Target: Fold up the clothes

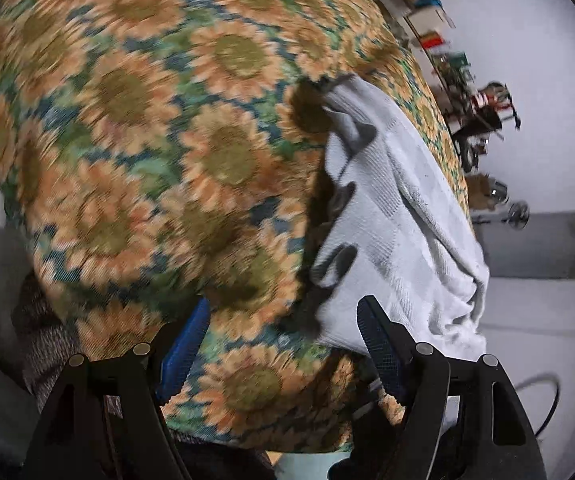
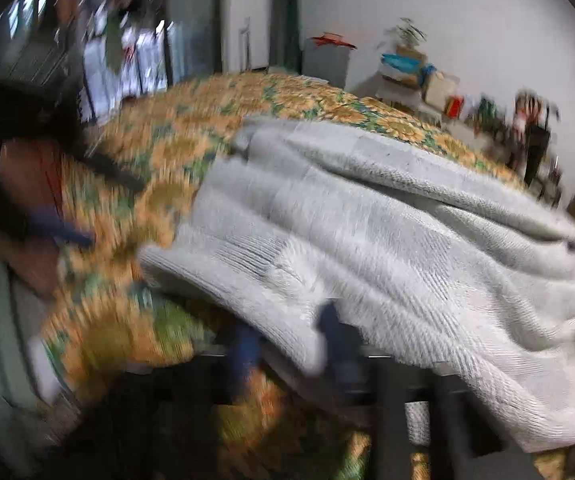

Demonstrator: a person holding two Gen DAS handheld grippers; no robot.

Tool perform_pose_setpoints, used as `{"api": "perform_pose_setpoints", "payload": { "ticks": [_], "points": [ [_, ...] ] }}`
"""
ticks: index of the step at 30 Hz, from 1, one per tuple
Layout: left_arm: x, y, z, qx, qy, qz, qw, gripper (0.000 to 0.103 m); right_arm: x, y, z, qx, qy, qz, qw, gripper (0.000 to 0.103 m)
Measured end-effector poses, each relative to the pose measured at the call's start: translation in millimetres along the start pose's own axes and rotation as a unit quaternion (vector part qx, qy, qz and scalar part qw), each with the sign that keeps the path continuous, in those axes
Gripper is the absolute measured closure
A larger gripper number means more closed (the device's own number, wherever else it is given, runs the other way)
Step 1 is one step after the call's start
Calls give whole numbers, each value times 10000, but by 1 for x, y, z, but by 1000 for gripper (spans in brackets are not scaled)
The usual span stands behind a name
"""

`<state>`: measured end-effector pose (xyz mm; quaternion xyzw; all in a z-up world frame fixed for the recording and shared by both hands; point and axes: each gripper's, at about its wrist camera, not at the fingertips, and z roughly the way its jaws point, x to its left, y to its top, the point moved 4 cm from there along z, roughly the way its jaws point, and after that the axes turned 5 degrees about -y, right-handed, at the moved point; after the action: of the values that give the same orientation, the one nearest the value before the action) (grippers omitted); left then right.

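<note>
Left gripper (image 1: 283,356): jaws wide apart, nothing between them, blue pads facing in, angled down at the sunflower cloth (image 1: 135,128). Its right finger (image 1: 379,340) sits just at the near edge of the towel (image 1: 399,216); can't tell if it touches. Right gripper (image 2: 287,344): view badly motion-blurred, the two blue fingers (image 2: 247,352) show as dark smears on either side of the towel's near hem, so it looks clamped on that edge, but blur makes it uncertain, so cannot tell. The gripper looks low across the table, roughly level with the fabric. Towel (image 2: 367,248): white to light grey, ribbed knit with a blocky woven check, bunched into long soft folds. In the left view it runs as a rumpled strip along the right edge of the table, with dark shadowed gaps under its lifted folds and one end hanging over the edge. In the right view it fills most of the foreground, draped across the cloth (image 2: 191,140) with its near corner raised at the gripper. At the far left of the right view is a blurred person's arm (image 2: 27,200) with the other gripper's blue pad. Beyond it all: white wall (image 1: 547,120) and cluttered shelf (image 1: 447,60).
</note>
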<state>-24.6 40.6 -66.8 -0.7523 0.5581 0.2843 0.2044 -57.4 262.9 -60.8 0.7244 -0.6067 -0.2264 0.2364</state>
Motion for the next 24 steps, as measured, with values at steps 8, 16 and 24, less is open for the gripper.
{"api": "perform_pose_setpoints", "payload": {
  "ticks": [8, 16, 24],
  "points": [
    [16, -9, -47, -320, -535, -309, 9976, 28, 62, -16, -35, 295, 1870, -440, 9809, 97],
    [17, -15, -58, -607, 272, -17, 9978, 26, 53, -34, -39, 936, 2300, -388, 9679, 67],
    [-20, -31, -21, -642, 1041, 877, 9886, 26, -73, 58, -6, 342, 320, 1366, 9895, 31]
  ]
}}
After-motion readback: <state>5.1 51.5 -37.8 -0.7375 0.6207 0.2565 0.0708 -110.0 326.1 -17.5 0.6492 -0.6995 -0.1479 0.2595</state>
